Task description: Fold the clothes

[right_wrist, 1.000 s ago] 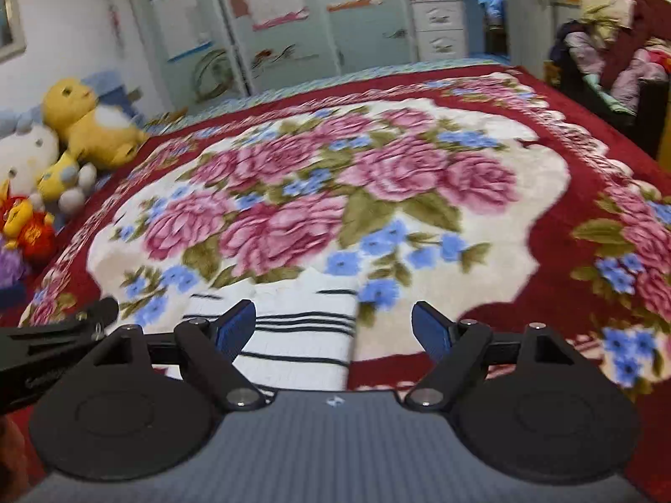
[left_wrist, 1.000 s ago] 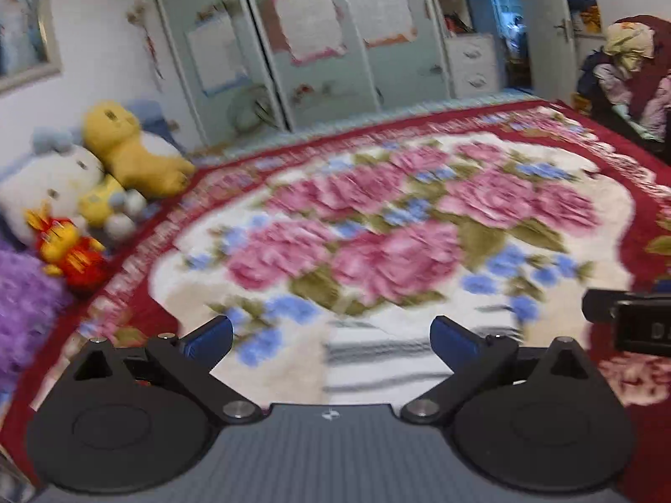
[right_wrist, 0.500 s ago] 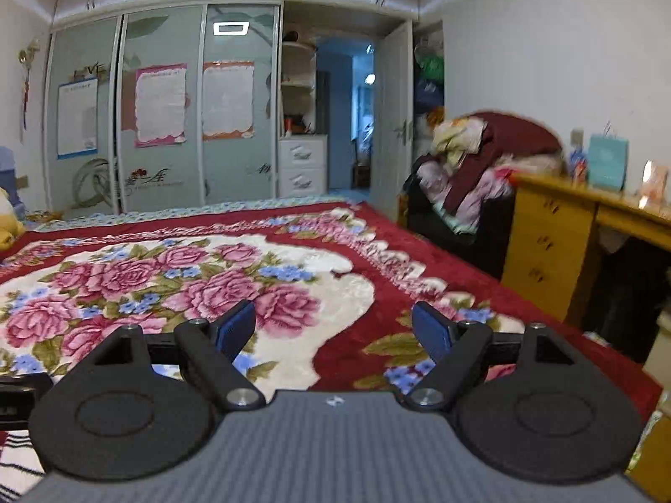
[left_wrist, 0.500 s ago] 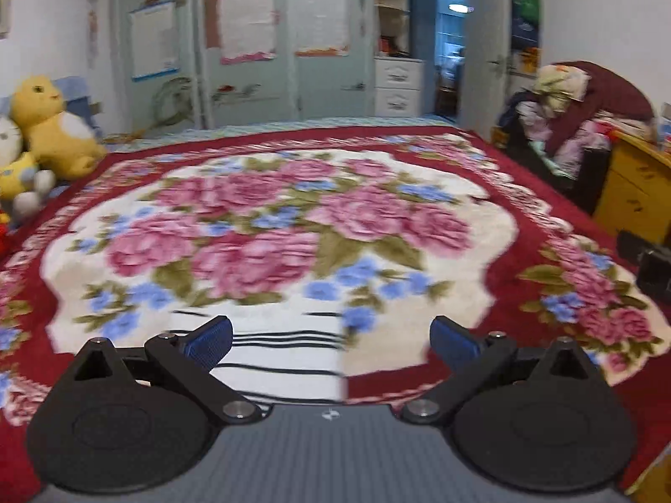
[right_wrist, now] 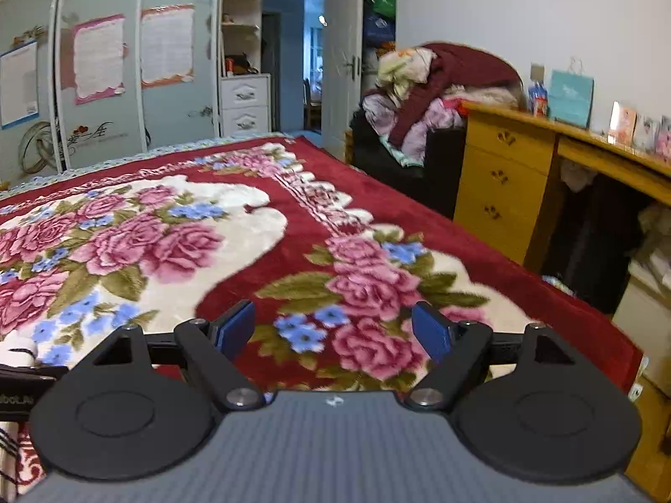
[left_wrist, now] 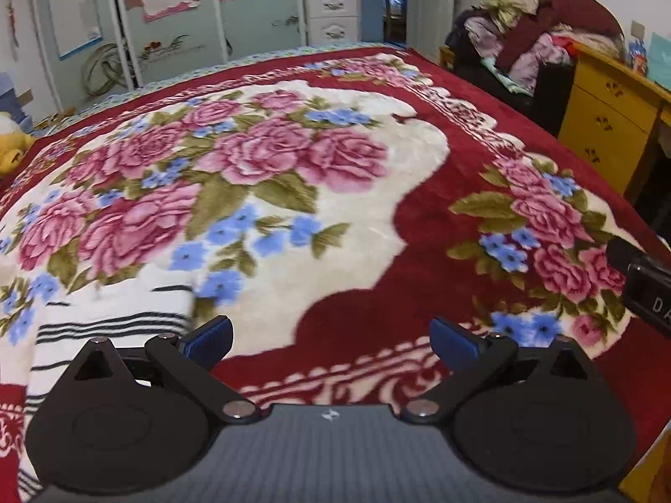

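Observation:
A folded white garment with black stripes [left_wrist: 105,318] lies on the floral blanket at the lower left of the left wrist view; only slivers of it [right_wrist: 10,457] show at the left edge of the right wrist view. My left gripper [left_wrist: 331,337] is open and empty, to the right of the garment, its left finger at the cloth's right edge. The right gripper [right_wrist: 333,331] is open and empty over the blanket's red border. Its black body [left_wrist: 646,281] shows at the right edge of the left wrist view. A heap of clothes [right_wrist: 423,96] sits on a dark chair.
The red floral blanket [left_wrist: 377,226] covers the whole bed. A yellow wooden desk with drawers [right_wrist: 503,176] stands right of the bed, small items on top. Wardrobe doors [right_wrist: 100,75] and an open doorway [right_wrist: 306,63] lie beyond. A yellow plush toy [left_wrist: 10,142] sits far left.
Both grippers have swung to the right, away from the striped garment, which has slid to the left edge of both views. Both stay open and empty.

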Action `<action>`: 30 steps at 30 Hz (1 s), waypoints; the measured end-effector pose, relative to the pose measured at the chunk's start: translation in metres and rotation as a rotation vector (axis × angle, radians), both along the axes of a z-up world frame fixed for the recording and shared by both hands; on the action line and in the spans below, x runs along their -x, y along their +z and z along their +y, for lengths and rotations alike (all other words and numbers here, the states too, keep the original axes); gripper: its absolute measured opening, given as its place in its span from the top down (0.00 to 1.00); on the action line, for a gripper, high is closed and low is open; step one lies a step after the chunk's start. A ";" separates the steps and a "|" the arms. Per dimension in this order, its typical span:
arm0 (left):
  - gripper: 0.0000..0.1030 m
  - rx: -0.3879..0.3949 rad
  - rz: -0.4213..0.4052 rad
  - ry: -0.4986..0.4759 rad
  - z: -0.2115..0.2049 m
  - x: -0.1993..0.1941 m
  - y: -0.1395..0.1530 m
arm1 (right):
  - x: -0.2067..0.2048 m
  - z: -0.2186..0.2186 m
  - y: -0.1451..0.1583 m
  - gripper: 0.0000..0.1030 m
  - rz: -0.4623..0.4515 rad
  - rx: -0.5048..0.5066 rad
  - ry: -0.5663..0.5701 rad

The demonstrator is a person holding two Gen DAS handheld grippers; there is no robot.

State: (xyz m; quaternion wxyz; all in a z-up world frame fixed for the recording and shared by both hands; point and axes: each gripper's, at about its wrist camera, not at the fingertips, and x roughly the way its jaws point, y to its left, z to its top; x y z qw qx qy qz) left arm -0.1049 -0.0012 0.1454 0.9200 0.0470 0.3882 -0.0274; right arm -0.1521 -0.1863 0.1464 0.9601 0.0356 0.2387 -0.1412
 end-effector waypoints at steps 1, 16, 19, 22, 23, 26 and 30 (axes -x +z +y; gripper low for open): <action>0.00 -0.003 0.006 -0.004 -0.005 -0.004 -0.003 | -0.002 -0.005 -0.004 0.21 0.008 -0.009 -0.005; 0.00 -0.081 0.082 0.001 -0.044 -0.050 -0.049 | -0.036 -0.045 -0.058 0.21 0.107 -0.065 -0.066; 0.00 -0.100 0.086 0.004 -0.048 -0.058 -0.060 | -0.044 -0.047 -0.067 0.21 0.117 -0.066 -0.069; 0.00 -0.117 0.086 0.010 -0.049 -0.067 -0.073 | -0.053 -0.046 -0.078 0.21 0.127 -0.079 -0.069; 0.00 -0.118 0.088 0.014 -0.048 -0.070 -0.078 | -0.056 -0.046 -0.082 0.21 0.131 -0.084 -0.068; 0.00 -0.101 0.100 0.025 -0.043 -0.082 -0.092 | -0.071 -0.042 -0.094 0.21 0.147 -0.103 -0.053; 0.00 -0.097 0.086 0.038 -0.038 -0.097 -0.109 | -0.090 -0.029 -0.111 0.21 0.154 -0.118 -0.015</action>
